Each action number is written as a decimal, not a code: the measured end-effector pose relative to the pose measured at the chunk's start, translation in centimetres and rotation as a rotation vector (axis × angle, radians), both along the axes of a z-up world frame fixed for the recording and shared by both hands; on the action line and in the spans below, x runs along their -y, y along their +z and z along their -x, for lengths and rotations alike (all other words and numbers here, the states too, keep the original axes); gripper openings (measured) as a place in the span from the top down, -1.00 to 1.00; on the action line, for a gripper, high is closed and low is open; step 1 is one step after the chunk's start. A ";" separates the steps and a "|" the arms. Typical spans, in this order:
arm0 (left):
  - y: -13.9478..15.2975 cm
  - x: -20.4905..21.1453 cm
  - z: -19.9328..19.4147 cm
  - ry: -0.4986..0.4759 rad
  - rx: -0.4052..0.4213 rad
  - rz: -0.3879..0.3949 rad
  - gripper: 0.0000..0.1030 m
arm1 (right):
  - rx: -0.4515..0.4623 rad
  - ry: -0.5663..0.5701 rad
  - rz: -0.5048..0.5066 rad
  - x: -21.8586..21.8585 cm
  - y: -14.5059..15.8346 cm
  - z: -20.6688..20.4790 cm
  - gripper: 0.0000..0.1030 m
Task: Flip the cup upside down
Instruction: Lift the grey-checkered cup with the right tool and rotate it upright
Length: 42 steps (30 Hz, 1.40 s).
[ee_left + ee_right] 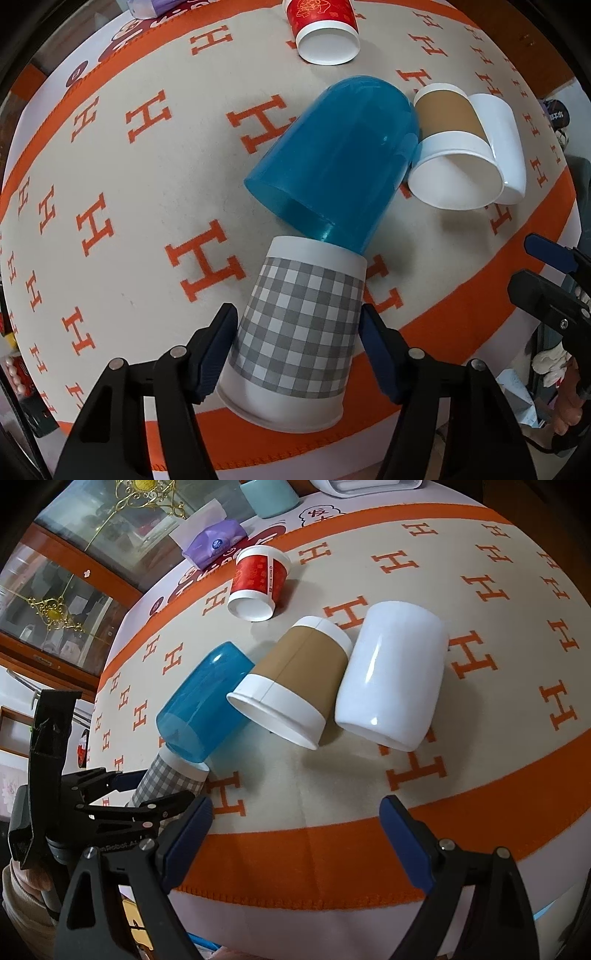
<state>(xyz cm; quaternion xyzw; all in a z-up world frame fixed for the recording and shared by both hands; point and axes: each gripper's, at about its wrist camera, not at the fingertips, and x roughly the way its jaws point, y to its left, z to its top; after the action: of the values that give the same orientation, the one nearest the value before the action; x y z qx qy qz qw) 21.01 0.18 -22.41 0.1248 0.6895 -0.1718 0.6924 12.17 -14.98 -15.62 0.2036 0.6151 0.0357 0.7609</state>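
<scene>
Left gripper (299,332) fingers closing around the grey-checked paper cup (295,332), both pads touching its sides; blue translucent plastic cup (332,162) lying just beyond the fingertips. Right gripper (295,812) hanging wide open, gripping nothing.

Both tools share one build. The left gripper (299,350) has matte black plastic arms with slotted cut-outs, and a round silver screw head sits at each pivot. Its fingers (216,354) end in dark navy ribbed pads. At 3 o'clock in the left wrist view the right gripper (546,273) shows a blue tip on a black body with a small screw. The right gripper's own pads (188,834) are the same navy. At 8 o'clock in the right wrist view, the left gripper's black frame carries faint white lettering, with a beige sleeve (18,897) below it.
</scene>
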 end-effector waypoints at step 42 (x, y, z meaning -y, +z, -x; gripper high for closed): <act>-0.5 -1.6 10.0 0.726 -0.052 0.336 -0.68 | -0.003 0.019 0.016 3.7 1.7 6.4 -0.79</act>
<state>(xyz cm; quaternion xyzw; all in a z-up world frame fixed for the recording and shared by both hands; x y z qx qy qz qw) 11.04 1.77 -22.86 -0.2463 0.6684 -0.0294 0.7012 5.77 -18.64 -13.96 0.1916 0.6182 0.0379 0.7613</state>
